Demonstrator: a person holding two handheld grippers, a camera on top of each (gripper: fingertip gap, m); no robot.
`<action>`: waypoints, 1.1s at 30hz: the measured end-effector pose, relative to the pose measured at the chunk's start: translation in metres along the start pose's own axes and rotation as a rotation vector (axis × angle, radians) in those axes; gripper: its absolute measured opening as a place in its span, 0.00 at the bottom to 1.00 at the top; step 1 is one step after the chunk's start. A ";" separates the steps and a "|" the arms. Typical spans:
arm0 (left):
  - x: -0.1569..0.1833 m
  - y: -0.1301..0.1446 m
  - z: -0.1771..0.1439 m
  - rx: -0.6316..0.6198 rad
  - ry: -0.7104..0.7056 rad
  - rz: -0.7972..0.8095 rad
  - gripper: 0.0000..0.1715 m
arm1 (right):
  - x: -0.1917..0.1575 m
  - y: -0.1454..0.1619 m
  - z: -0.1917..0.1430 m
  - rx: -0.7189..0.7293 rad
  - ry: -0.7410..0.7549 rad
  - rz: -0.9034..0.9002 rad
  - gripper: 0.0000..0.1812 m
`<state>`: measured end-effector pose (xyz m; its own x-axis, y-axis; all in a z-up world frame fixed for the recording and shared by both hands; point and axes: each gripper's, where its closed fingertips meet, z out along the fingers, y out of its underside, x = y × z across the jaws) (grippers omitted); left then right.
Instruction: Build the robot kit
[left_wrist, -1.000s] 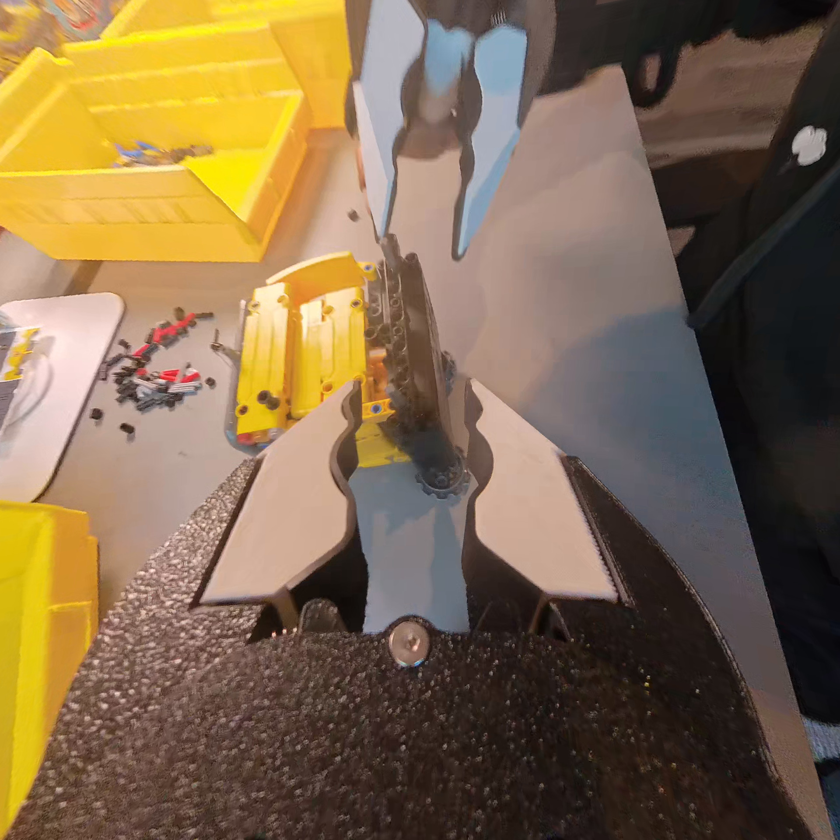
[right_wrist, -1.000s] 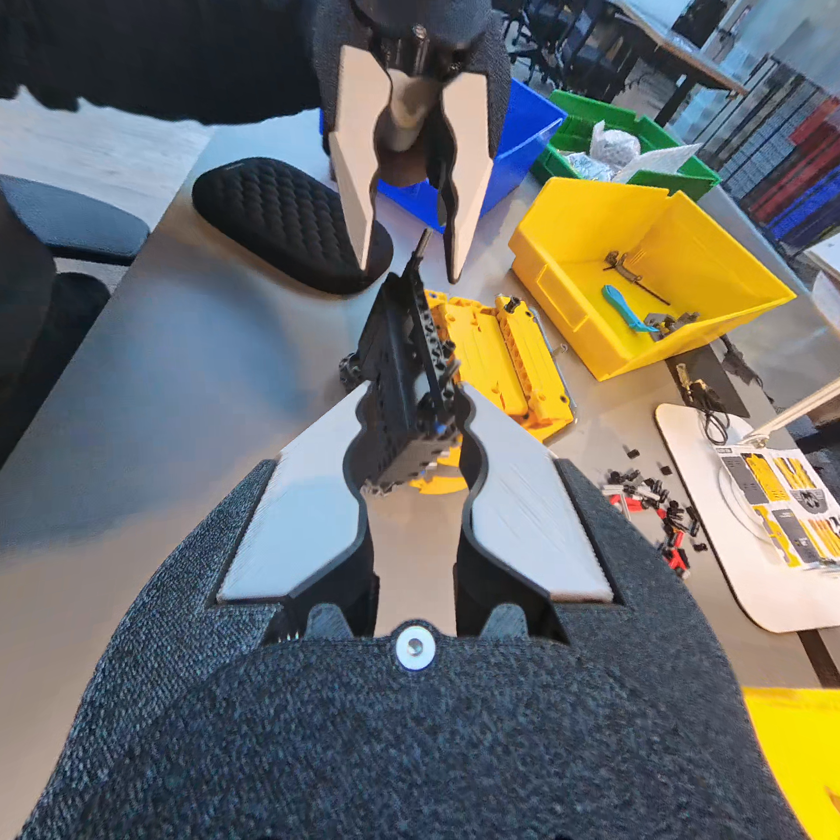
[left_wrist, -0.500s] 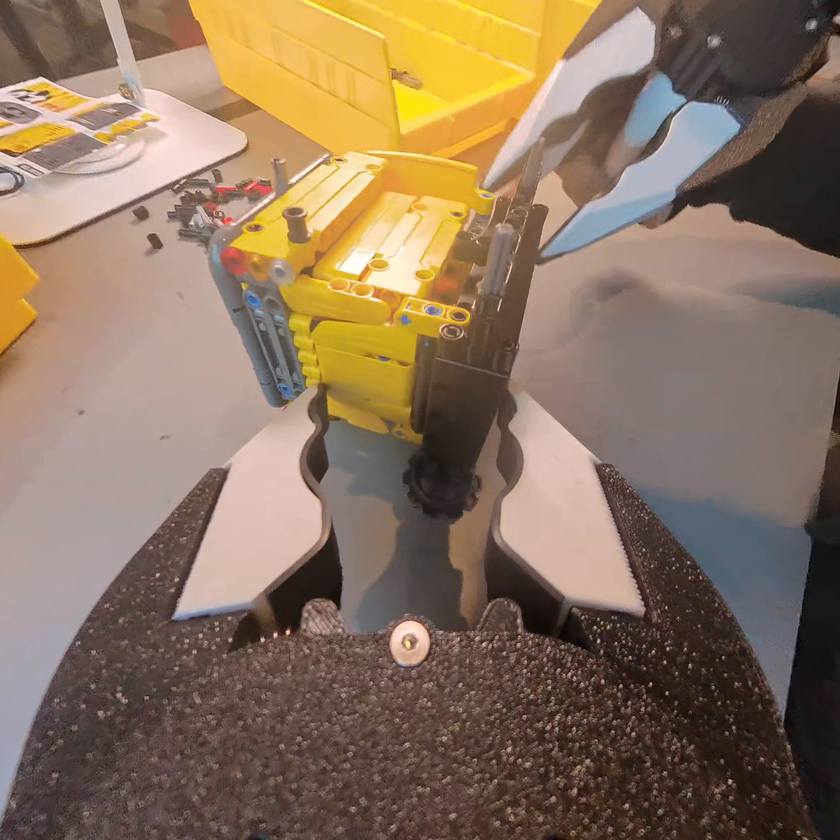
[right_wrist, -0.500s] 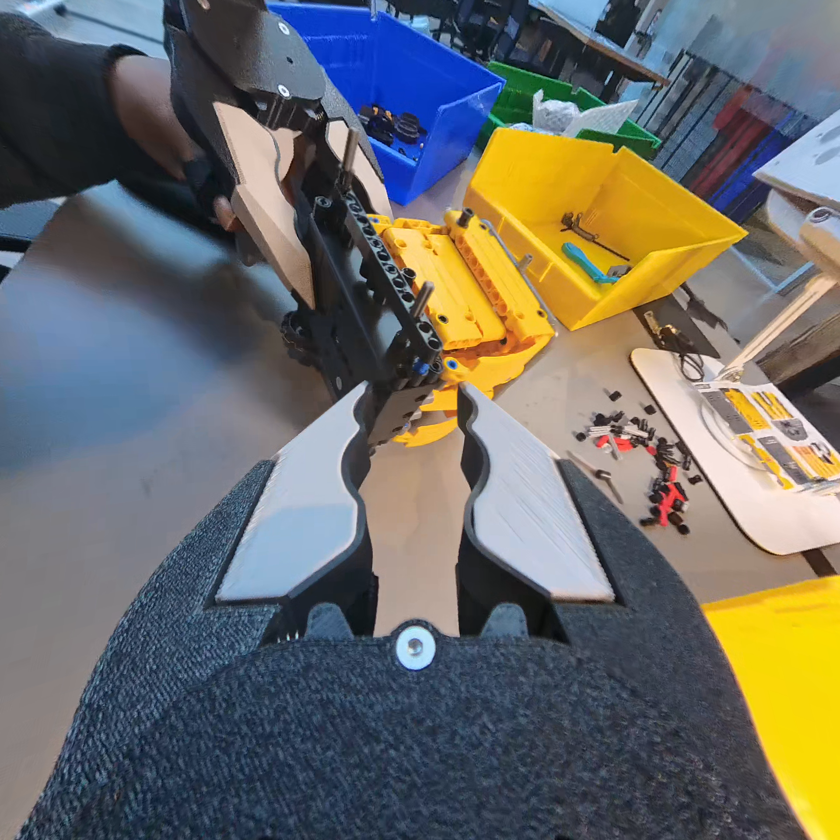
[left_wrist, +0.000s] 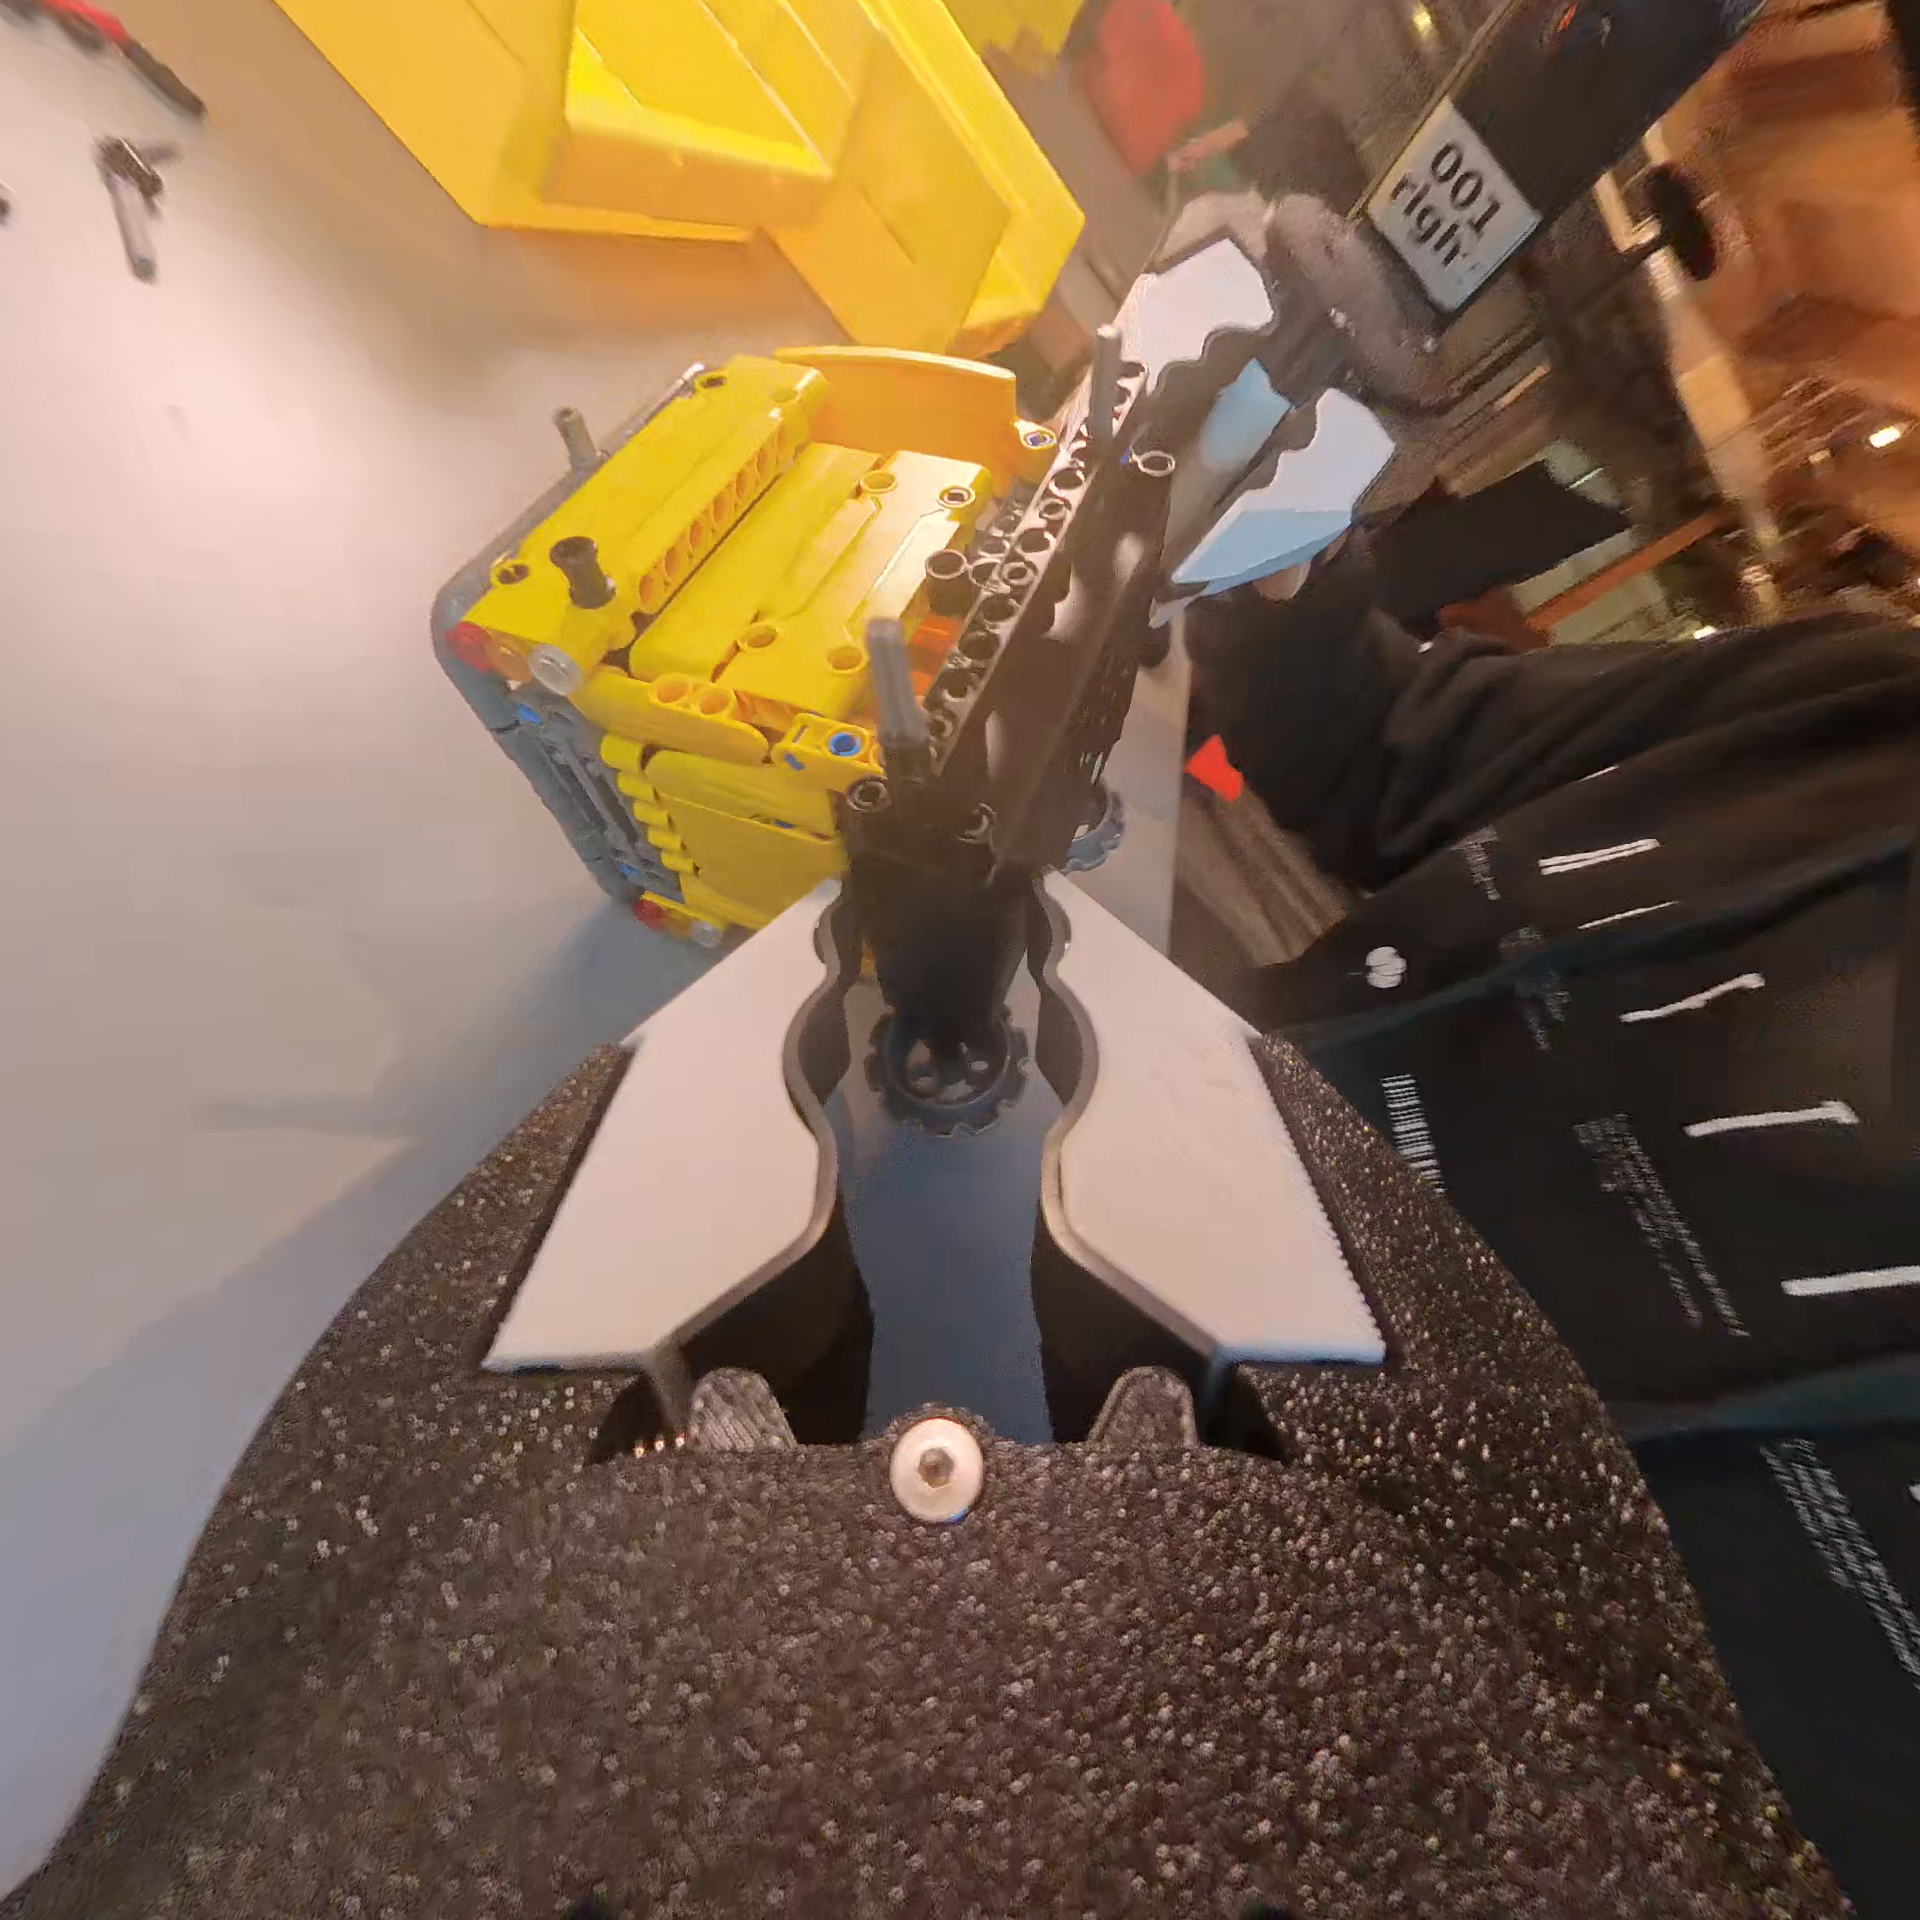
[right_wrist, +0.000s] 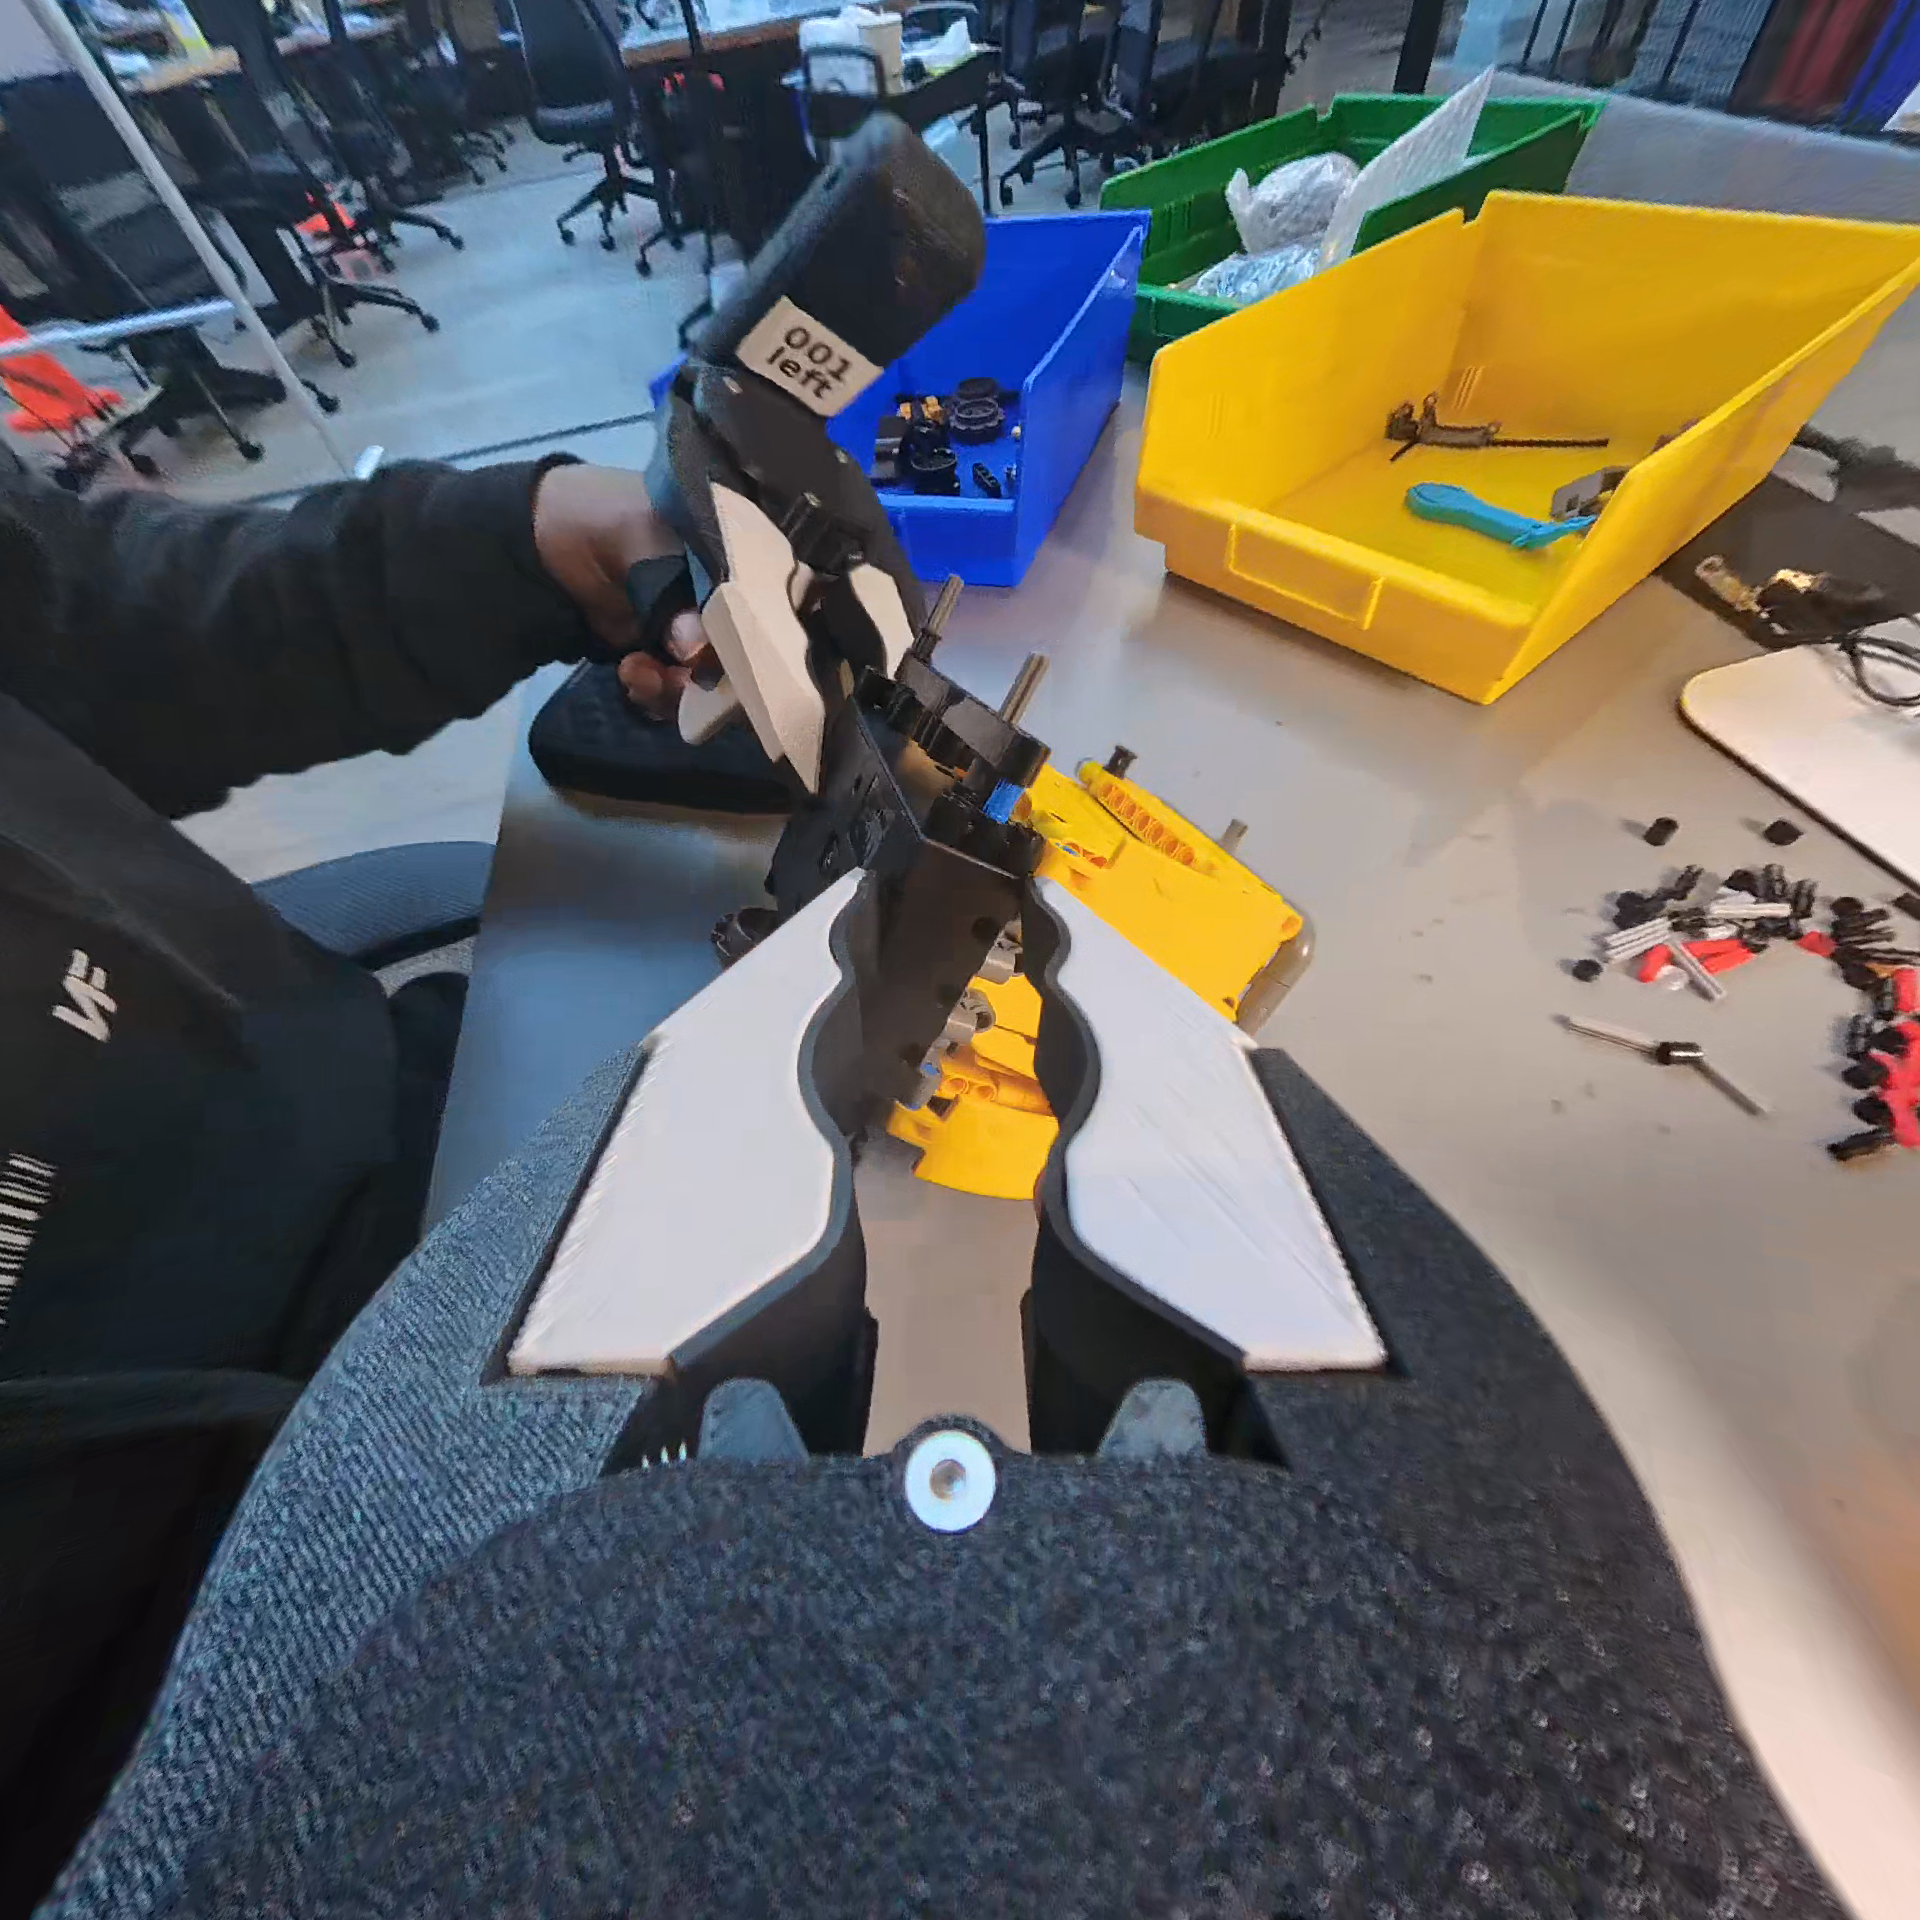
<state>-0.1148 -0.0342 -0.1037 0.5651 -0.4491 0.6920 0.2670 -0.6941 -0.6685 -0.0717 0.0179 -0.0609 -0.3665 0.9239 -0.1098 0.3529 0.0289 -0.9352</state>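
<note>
Room: open office, rolling chairs behind a grey tabletop (right_wrist: 1403, 831).
Left tool (left_wrist: 940, 925): pinching the black frame end of the yellow and black brick model (left_wrist: 748, 623), gear wheel (left_wrist: 943, 1075) between its fingers.
Right tool (right_wrist: 940, 925): clamped on the opposite black end.
Change: model tipped up off its flat side since a second ago, one edge now raised near the tabletop's front edge.
Nearby: yellow bin (right_wrist: 1455, 499), blue bin (right_wrist: 1039, 416), loose pins (right_wrist: 1766, 935).

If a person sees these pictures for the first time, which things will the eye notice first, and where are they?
First, the yellow and black brick model in the middle of the grey table, gripped at its black frame from both ends by the left gripper and the right gripper. Next, the big yellow bin behind it and the loose small parts to the right.
</note>
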 end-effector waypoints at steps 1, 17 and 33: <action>0.000 -0.001 -0.001 0.001 0.021 -0.028 0.17 | -0.001 0.001 -0.001 0.013 0.000 0.006 0.15; -0.010 -0.032 0.011 -0.013 0.072 -0.083 0.17 | 0.004 0.020 -0.010 -0.012 0.021 -0.571 0.49; -0.004 -0.061 0.004 0.062 -0.171 0.398 0.32 | 0.021 0.029 -0.009 -0.005 0.028 -0.479 0.55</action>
<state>-0.1306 0.0125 -0.0665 0.7533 -0.5716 0.3252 0.0451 -0.4485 -0.8926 -0.0614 0.0416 -0.0872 -0.4659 0.8160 0.3422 0.1541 0.4556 -0.8767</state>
